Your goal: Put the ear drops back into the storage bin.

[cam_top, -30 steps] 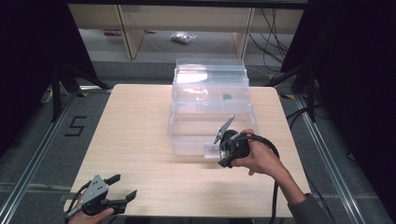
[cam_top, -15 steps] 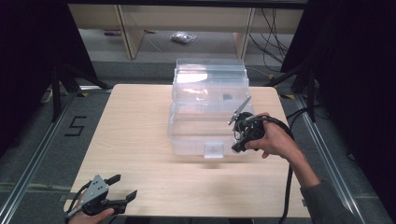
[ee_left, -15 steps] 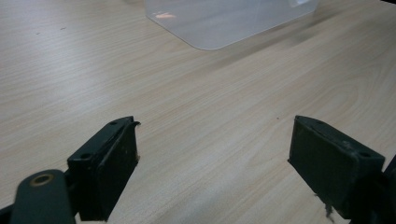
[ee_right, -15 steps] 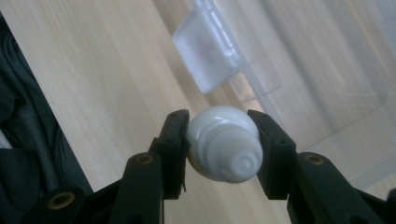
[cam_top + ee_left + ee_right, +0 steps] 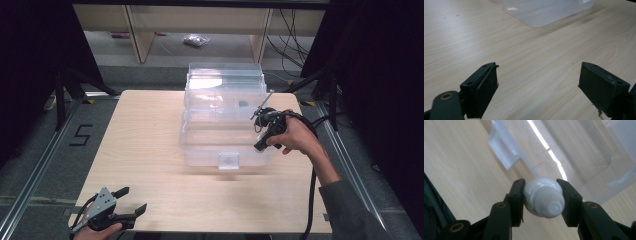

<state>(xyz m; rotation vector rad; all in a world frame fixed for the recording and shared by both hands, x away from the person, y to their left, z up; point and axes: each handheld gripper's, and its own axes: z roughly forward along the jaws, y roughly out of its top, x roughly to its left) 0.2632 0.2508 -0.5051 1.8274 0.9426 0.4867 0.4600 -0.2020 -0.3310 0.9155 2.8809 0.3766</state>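
A white rounded object with a ribbed cap [image 5: 544, 197] sits pinched between the jaws of my right gripper [image 5: 543, 192], which is shut on it. In the high view my right gripper [image 5: 261, 142] hangs over the right side of a clear plastic storage box [image 5: 220, 135] standing mid-table, its lid tipped up at the back. The box's front latch [image 5: 502, 151] and wall lie just beyond the held object. At the table's front left, my left gripper [image 5: 132, 199] stands open with nothing between its pads; in its own view the left gripper [image 5: 537, 85] faces bare wood, with the box's corner [image 5: 541, 10] farther off.
The wooden table [image 5: 145, 150] has bare room left of the box and along the front. A cable [image 5: 312, 200] trails from my right gripper down past the table's right edge. Shelving and a small bag [image 5: 195, 40] lie on the floor behind.
My right hand has carried the white object up and away from the box's front right corner to above its right side. The left gripper has stayed put.
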